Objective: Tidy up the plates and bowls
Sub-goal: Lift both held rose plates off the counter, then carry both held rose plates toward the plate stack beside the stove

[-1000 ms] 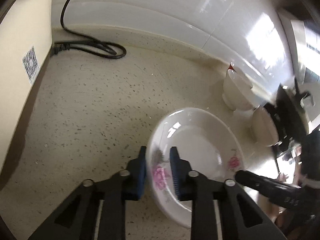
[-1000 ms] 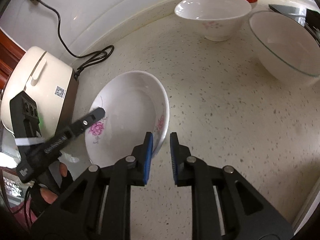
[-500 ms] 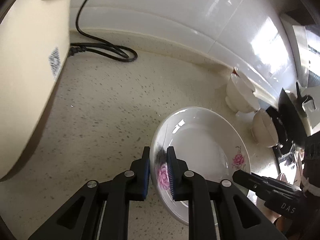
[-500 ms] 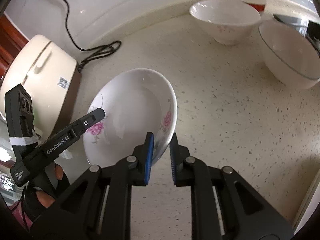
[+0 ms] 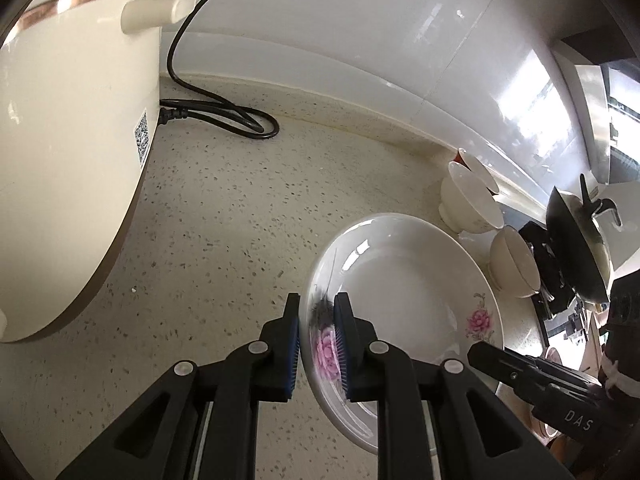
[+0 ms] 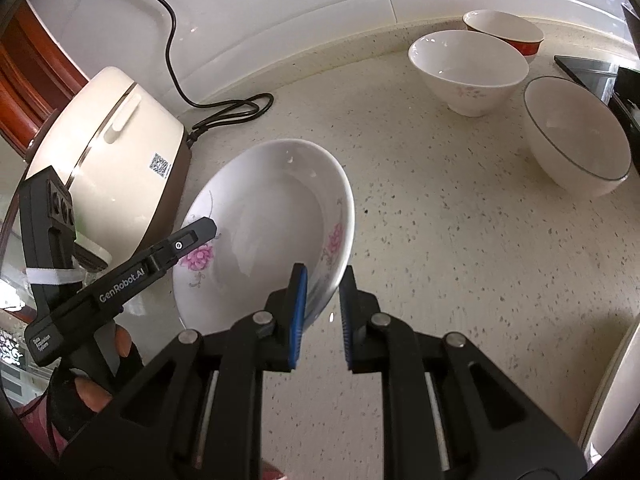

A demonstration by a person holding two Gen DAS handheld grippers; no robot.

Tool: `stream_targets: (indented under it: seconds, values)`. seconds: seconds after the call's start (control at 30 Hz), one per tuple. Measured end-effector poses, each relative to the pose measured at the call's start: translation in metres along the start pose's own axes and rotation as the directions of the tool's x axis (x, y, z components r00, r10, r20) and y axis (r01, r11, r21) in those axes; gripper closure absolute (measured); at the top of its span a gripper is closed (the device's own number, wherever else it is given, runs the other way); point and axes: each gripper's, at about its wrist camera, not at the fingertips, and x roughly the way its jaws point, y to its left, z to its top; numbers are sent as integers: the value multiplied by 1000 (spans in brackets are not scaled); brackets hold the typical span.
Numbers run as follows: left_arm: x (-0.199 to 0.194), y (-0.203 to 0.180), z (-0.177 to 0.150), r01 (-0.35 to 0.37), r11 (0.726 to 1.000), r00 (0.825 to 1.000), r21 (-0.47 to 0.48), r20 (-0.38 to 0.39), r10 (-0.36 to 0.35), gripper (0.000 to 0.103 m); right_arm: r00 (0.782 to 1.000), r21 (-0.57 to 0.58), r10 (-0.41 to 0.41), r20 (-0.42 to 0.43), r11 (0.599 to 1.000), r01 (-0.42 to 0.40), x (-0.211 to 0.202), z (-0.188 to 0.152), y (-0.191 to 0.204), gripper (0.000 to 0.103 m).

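Observation:
A white deep plate (image 5: 400, 280) with pink flowers is held between both grippers, tilted, just above the speckled counter (image 5: 208, 216). My left gripper (image 5: 316, 320) is shut on its left rim, over one pink flower. In the right wrist view my right gripper (image 6: 323, 292) is shut on the opposite rim of the plate (image 6: 272, 208). The left gripper (image 6: 196, 236) shows there too, clamped on the far rim, with a gloved hand (image 6: 92, 392) behind it. The right gripper (image 5: 500, 356) reaches in at the lower right of the left wrist view.
Three bowls stand at the back right: a flowered white bowl (image 6: 468, 68), a red-sided bowl (image 6: 504, 32) and a dark-rimmed bowl (image 6: 576, 140). A cream rice cooker (image 5: 72, 120) with a black cord (image 5: 240, 120) fills the left. A black wok (image 5: 576, 248) sits far right.
Both grippers have risen and drawn back with the plate held between them. The rice cooker now fills far more of the left wrist view, and the bowls look farther away.

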Motion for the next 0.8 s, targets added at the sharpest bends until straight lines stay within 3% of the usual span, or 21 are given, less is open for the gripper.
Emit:
stream_targets:
  seconds: [0.37,0.8]
  values:
    - [-16,-35,-7,32,996,999,85,4,-33,86,998,41,-7,56,999,5,-39,-18,-14,84]
    - [-16,-88,-18,86,972,996,220,-31,-81,85,991,129,-46,123,991,30,-83,-44,-45,84]
